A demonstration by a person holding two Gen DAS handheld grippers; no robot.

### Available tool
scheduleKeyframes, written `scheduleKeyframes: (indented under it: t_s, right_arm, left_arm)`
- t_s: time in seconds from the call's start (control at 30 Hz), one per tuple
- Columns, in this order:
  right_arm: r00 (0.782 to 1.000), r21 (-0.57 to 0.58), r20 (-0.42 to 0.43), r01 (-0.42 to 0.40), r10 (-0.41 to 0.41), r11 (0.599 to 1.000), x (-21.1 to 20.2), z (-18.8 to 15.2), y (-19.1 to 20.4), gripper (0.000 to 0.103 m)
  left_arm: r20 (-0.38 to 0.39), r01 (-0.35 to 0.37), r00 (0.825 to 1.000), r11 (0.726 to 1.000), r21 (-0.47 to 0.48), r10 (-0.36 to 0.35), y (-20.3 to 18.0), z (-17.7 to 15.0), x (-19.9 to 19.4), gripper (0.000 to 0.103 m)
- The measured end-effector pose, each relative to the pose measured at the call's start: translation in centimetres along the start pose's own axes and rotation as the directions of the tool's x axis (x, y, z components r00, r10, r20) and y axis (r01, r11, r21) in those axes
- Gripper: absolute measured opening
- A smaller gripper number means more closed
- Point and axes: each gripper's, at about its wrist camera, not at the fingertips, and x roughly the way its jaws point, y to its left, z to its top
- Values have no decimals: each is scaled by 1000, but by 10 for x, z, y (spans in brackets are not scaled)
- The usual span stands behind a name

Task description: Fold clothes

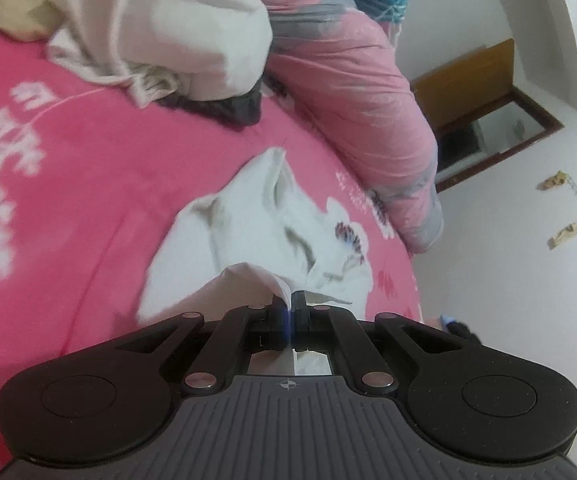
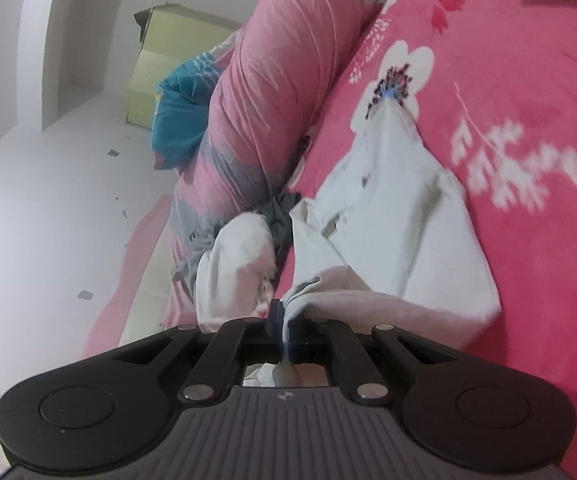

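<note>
A white garment lies spread on the pink flowered bedsheet. My left gripper is shut on a bunched edge of it, with cloth pinched between the fingers. In the right wrist view the same white garment stretches away across the sheet, and my right gripper is shut on another gathered edge of it. Both held edges are lifted slightly above the bed.
A heap of white and cream clothes with a dark piece under it lies farther up the bed. A rolled pink and grey quilt runs along the bed edge. A teal pillow and a cardboard box sit beyond. White floor lies beside the bed.
</note>
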Motion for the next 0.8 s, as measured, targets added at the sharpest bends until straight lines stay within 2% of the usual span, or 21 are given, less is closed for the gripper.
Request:
scheduleKeyframes:
  t_s: [0.13,0.23,0.27,0.33,0.4,0.43,0.5,0.57,0.7,0.8]
  right_arm:
    - [1000,26,2,-10,10,1000,29,39,-9,2]
    - [1000,45,4,-17,17,999,51,68,-16,2]
    - [1000,51,5,-19,19,998,58,77,-19,3]
    - [999,175,9,-43,42,984,80,103,-52,6]
    - [998,319,14,-67,66,946,102,124,-94,29]
    - [998,389,11,-59,59,919,111,128,-114,46]
    - [999,444,7,-43,45,895,117,130,-139,44]
    - [995,429,20,-96,97,898,111,127,-141,48]
    - [994,314,84,-94,71,945,83,124,-122,51]
    - [989,218,97,-132,113,967,66,113,-97,51]
  left_arm:
    - [-18,-1,1000,1000,-11,1,-6,33,42,0]
    - [-51,0,999,999,-33,-2,-6,69,89,0]
    - [-83,30,996,998,-49,-34,-1,81,110,0]
    - [-142,80,986,993,-89,-92,11,103,153,2]
    - [-158,65,983,985,-160,-91,31,112,183,17]
    - [-147,73,984,982,-172,-99,37,112,185,19]
    - [-123,88,986,977,-194,-113,50,111,189,22]
    - [-99,107,987,971,-213,-130,61,110,192,28]
    - [-36,161,985,972,-173,-170,63,109,164,34]
    - [16,174,985,977,-125,-173,57,106,138,36]
